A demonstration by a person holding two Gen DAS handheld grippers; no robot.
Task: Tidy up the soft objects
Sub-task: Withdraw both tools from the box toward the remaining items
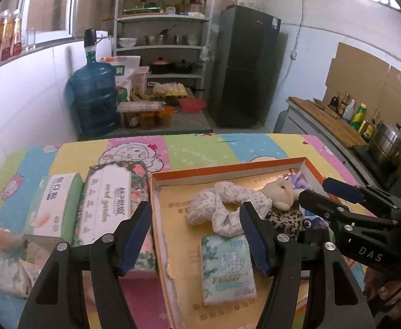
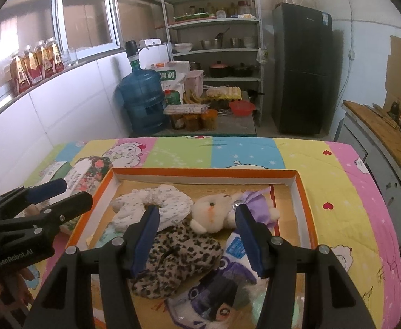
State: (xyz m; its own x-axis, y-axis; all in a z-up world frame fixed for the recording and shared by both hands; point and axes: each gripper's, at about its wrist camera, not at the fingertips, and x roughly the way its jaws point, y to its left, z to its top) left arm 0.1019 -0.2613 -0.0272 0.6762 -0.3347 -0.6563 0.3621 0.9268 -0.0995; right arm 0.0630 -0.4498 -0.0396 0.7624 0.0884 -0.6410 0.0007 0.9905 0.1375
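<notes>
While both grippers hover over the bed, the sorting looks to be partly done. At nine o'clock in the left wrist view, a green-and-white boxed tissue pack (image 1: 55, 205) lies on the patchwork cartoon bedcover (image 1: 200, 148), touching a floral-edged white tissue pack (image 1: 110, 205) just to its right; a crumpled wrapped packet (image 1: 14, 274) sits at eight o'clock. These remain outside the shallow orange-rimmed cardboard tray (image 1: 156, 219).

Centred low in that view, the left gripper (image 1: 196, 235) stands wide open and empty, its blue pads straddling the tray's left wall and the near end of a white floral fabric scrunchie (image 1: 222, 205). At six o'clock inside the tray lies a small green flower-print tissue packet (image 1: 227, 268).

Further right, a leopard-print fabric scrunchie (image 2: 173, 257) rests in the tray touching the white one, with a cream plush bear in a purple dress (image 2: 214, 213) at twelve o'clock from it. The right gripper (image 2: 197, 238) is also spread wide, holding nothing, poised above the leopard scrunchie and bear. At five o'clock a purple cartoon-print soft pack (image 2: 222, 288) lies beside them.

By my judgement, five soft items are already gathered in the tray, and the tissue packs at the left are what remains to bring in.
</notes>
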